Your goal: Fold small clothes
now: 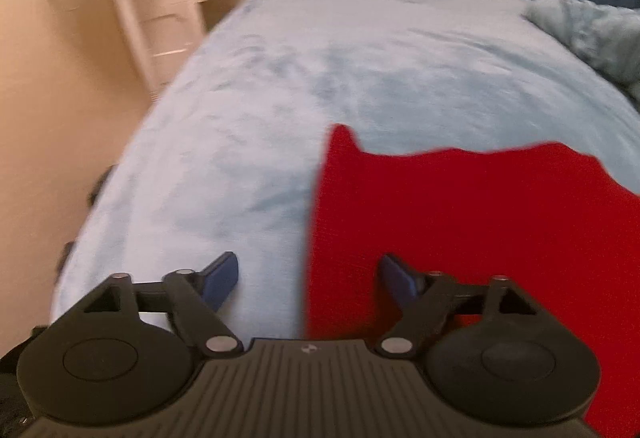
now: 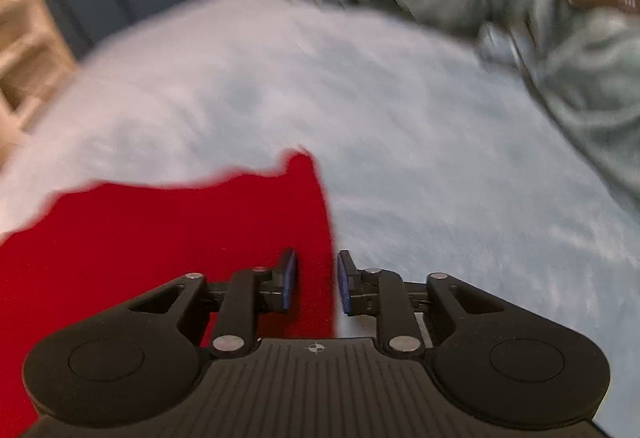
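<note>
Left gripper (image 1: 308,280), jaws wide apart and empty, straddles one edge of the red garment (image 1: 460,222). Right gripper (image 2: 317,284), jaws narrowly parted and empty, straddles the opposite edge on the blue blanket (image 2: 400,118). Garment lies flat, apparently unfolded; folding seemingly remains undone.

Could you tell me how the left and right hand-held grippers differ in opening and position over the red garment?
The left hand-held gripper is spread wide; the right hand-held gripper shows a narrower gap. The left straddles the red garment at its left edge, the right at its right edge. Both are open, holding nothing, over the light blue blanket.

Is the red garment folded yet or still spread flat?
Spread flat: the red garment lies in a single layer on the blue blanket, no fold visible.
</note>
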A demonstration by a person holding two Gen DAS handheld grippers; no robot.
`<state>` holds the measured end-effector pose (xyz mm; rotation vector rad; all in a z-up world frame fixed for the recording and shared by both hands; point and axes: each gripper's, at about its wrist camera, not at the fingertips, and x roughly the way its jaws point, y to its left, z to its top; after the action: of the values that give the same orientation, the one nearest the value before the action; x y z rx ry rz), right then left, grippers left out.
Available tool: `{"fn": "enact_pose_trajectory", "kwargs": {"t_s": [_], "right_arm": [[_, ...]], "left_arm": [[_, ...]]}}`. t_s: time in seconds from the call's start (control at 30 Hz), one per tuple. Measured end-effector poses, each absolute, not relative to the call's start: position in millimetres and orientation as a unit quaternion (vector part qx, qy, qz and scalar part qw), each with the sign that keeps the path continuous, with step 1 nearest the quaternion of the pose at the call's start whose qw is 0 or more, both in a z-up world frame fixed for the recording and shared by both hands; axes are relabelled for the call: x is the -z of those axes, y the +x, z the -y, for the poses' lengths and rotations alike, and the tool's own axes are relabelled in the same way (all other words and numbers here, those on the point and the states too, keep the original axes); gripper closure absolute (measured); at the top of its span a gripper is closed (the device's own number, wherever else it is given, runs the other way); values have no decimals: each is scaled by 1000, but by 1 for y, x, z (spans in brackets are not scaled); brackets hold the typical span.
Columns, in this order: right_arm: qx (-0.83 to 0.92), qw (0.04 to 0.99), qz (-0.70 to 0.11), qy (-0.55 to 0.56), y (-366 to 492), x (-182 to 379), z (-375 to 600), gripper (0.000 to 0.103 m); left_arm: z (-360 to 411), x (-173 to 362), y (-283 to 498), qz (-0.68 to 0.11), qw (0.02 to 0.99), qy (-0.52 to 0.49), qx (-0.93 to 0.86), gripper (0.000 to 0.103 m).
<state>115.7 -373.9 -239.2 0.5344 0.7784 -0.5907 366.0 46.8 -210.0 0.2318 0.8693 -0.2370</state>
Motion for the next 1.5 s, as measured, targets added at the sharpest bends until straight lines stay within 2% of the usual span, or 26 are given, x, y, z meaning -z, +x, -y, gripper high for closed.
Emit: {"fn": "enact_pose_trajectory", "kwargs": {"t_s": [0.1, 0.13, 0.17, 0.2, 0.23, 0.33, 0.57, 0.7, 0.9, 1.17, 1.5], "right_arm": [[291, 847, -332, 296, 101, 218, 371, 74], [284, 857, -320, 288, 89, 203, 361, 68], [276, 866, -312, 277, 80, 192, 349, 62], [264, 879, -298, 262, 63, 175, 331, 49], [254, 889, -284, 252, 47, 162, 314, 39], [217, 908, -268, 237, 8, 133, 264, 31], [175, 907, -312, 221, -39, 103, 154, 30], [162, 919, -308, 187, -59, 82, 108, 29], [161, 932, -294, 140, -94, 67, 63, 26], [174, 930, -285, 152, -135, 59, 37, 26], [173, 940, -263, 129, -148, 51, 34, 25]], "left_arm": [[-58, 188, 355, -415, 896, 103, 119, 18], [-62, 179, 346, -406, 899, 106, 127, 14], [-65, 168, 333, -396, 902, 114, 131, 5], [-67, 159, 320, -389, 904, 120, 128, 0], [-70, 149, 302, -378, 909, 123, 125, 0], [-75, 130, 249, -378, 904, 131, 149, 0], [-98, 115, 132, -429, 887, 74, 156, 0], [-113, 112, 84, -462, 872, 34, 157, 0], [-125, 94, 19, -430, 888, 45, 158, 0], [-129, 70, -30, -390, 903, 71, 169, 0], [-121, 63, -44, -377, 906, 92, 170, 0]]}}
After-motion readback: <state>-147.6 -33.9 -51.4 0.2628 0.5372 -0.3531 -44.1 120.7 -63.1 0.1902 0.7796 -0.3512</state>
